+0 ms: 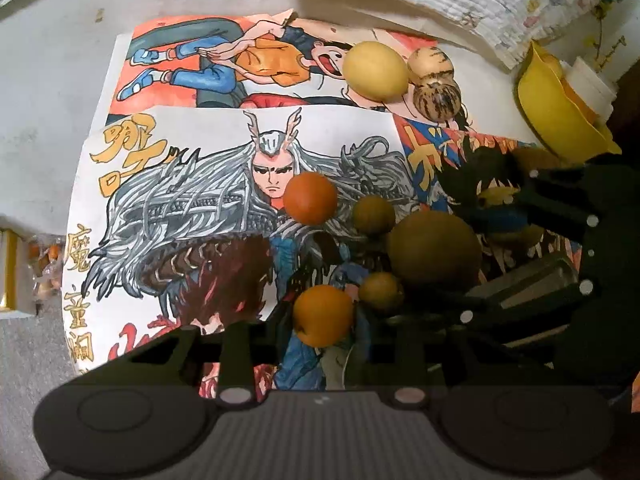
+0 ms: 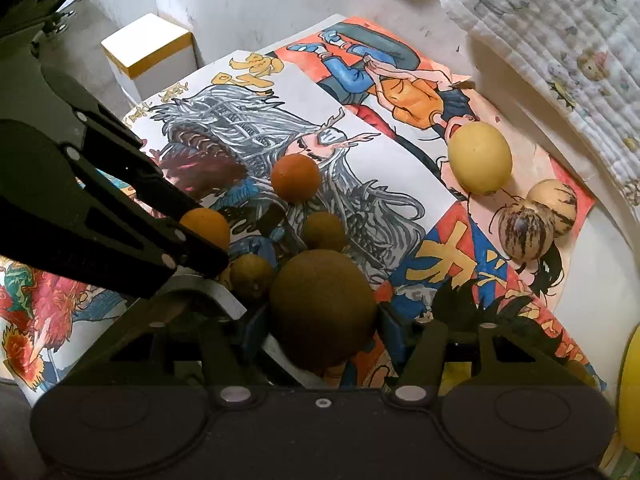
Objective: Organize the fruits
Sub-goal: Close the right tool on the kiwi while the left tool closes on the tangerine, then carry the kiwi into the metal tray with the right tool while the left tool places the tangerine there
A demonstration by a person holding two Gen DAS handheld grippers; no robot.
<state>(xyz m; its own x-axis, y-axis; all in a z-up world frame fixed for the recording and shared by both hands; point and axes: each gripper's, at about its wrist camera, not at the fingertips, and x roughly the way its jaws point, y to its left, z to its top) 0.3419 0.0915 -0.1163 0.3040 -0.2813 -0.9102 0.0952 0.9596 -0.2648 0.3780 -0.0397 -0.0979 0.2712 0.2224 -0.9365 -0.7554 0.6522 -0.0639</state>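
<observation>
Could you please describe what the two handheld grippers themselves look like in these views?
Both are matte black plastic. Each camera sees its own wide, ribbed grey-black base with two round raised discs at the sides and two pale round studs. The left gripper shows angular, triangular-cutout linkage arms dotted with small silver rivets. The right gripper has the same black riveted links, plus a brushed metal plate. No cables, sleeves or printed markings are visible.

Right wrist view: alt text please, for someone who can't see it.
The right gripper straddles a large brown round fruit on colourful hand-drawn posters. The left gripper reaches in beside a small orange. Another orange, small brown fruits, a yellow fruit and two striped melons lie beyond.
</observation>
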